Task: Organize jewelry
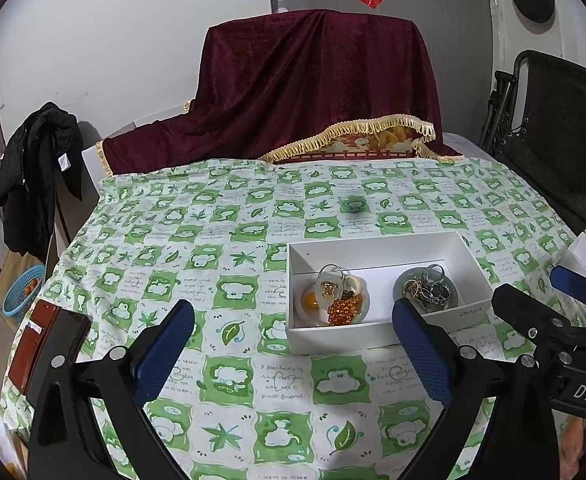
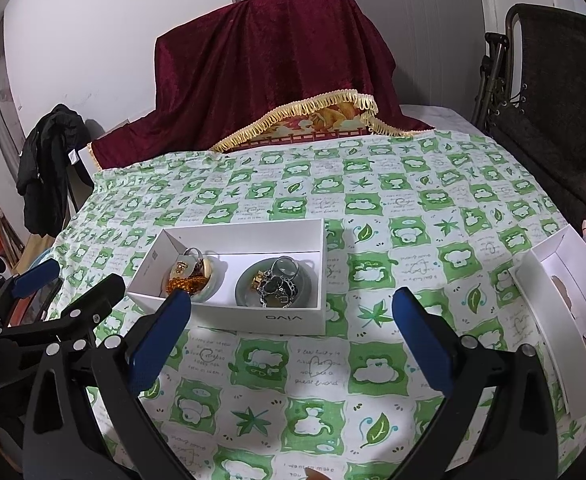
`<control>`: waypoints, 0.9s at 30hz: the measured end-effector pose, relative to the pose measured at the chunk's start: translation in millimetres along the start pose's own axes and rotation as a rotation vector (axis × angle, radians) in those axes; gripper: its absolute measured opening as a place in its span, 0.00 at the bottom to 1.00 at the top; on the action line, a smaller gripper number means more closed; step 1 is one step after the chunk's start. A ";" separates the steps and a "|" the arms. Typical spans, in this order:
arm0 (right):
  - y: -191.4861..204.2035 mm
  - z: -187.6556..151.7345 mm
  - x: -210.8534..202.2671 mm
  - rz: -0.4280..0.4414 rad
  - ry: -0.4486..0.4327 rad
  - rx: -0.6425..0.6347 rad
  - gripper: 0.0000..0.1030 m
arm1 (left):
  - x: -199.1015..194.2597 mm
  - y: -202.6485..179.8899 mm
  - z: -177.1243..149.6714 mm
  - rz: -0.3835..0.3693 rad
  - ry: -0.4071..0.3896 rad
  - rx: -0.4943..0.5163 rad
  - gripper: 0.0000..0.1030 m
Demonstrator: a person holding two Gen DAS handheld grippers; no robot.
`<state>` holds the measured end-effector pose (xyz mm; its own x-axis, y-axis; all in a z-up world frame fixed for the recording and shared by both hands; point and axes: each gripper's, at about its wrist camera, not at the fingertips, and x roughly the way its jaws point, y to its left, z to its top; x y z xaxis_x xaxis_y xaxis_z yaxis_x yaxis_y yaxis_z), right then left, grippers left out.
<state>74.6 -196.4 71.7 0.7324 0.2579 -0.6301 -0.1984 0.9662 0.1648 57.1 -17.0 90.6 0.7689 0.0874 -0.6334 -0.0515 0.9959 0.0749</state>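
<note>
A white open box sits on the green patterned tablecloth. Inside, a pale dish on the left holds gold and amber jewelry. A grey-green dish on the right holds silver rings and chains. My left gripper hovers open just in front of the box, nothing between its blue pads. My right gripper is open too, near the box's front wall and empty. Each gripper shows at the edge of the other's view.
A white box lid lies at the table's right edge. A brown wallet with a dark phone rests at the left edge. A maroon fringed cloth covers a bulky thing at the back. A folded black chair stands at right.
</note>
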 end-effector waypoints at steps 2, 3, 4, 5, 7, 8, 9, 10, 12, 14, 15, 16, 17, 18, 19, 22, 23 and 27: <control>-0.2 0.0 -0.1 0.001 0.001 0.000 0.95 | 0.2 0.1 -0.2 -0.001 0.000 0.000 0.97; -0.3 0.0 -0.1 0.001 0.000 -0.001 0.95 | 0.2 0.1 -0.2 -0.001 0.001 0.001 0.97; 0.2 -0.1 0.0 0.000 0.000 -0.001 0.95 | 0.3 0.1 -0.2 -0.001 0.001 0.001 0.97; -0.4 0.0 -0.2 0.000 0.000 -0.001 0.95 | 0.3 0.1 -0.3 0.000 0.002 0.001 0.97; -0.2 -0.1 0.0 -0.001 0.000 -0.001 0.95 | 0.6 0.1 -0.6 -0.001 0.003 0.001 0.97; -0.2 -0.2 0.0 0.001 0.000 0.000 0.95 | 1.0 0.3 -0.7 -0.003 0.004 0.001 0.97; -0.3 -0.1 0.0 0.001 0.001 0.000 0.95 | 1.3 0.6 -0.8 -0.005 0.005 0.001 0.97; -0.3 -0.2 -0.1 0.001 0.000 0.000 0.95 | 1.6 0.8 -0.8 -0.008 0.007 -0.001 0.97; -0.3 -0.2 0.0 0.000 0.000 -0.001 0.95 | 2.4 1.2 -1.0 -0.013 0.010 -0.003 0.97; 0.0 -0.4 0.2 -0.001 0.000 -0.001 0.95 | 2.4 1.1 -1.0 -0.012 0.009 -0.001 0.97; 0.0 -0.4 0.3 0.000 0.000 -0.001 0.95 | 2.3 0.9 -0.8 -0.011 0.009 -0.001 0.97; -0.4 -0.3 0.1 0.000 0.000 -0.001 0.95 | 2.3 0.9 -0.8 -0.010 0.007 0.001 0.97; -0.3 -0.3 0.0 0.001 0.000 -0.001 0.95 | 2.3 1.2 -0.8 -0.008 0.004 0.003 0.97; 0.1 -0.4 0.0 0.001 0.000 -0.001 0.95 | 2.0 1.4 -0.8 -0.007 0.001 0.005 0.97; -0.3 -0.3 -0.1 0.001 0.000 -0.001 0.95 | 1.8 1.7 -0.9 -0.008 -0.001 0.005 0.96; -0.2 -0.2 -0.6 0.005 -0.004 0.002 0.95 | 0.8 2.9 -1.3 -0.018 -0.003 -0.001 0.96; -0.1 0.0 -0.8 0.005 -0.005 0.002 0.95 | 0.6 3.0 -1.1 -0.021 -0.004 -0.002 0.96; 0.0 0.1 -1.3 0.005 -0.006 0.003 0.95 | -1.7 2.2 -1.0 -0.012 -0.016 0.003 0.96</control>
<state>73.7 -196.7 72.5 0.7354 0.2631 -0.6244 -0.2002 0.9648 0.1706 55.0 -14.9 91.0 0.7793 0.0752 -0.6221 -0.0402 0.9967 0.0702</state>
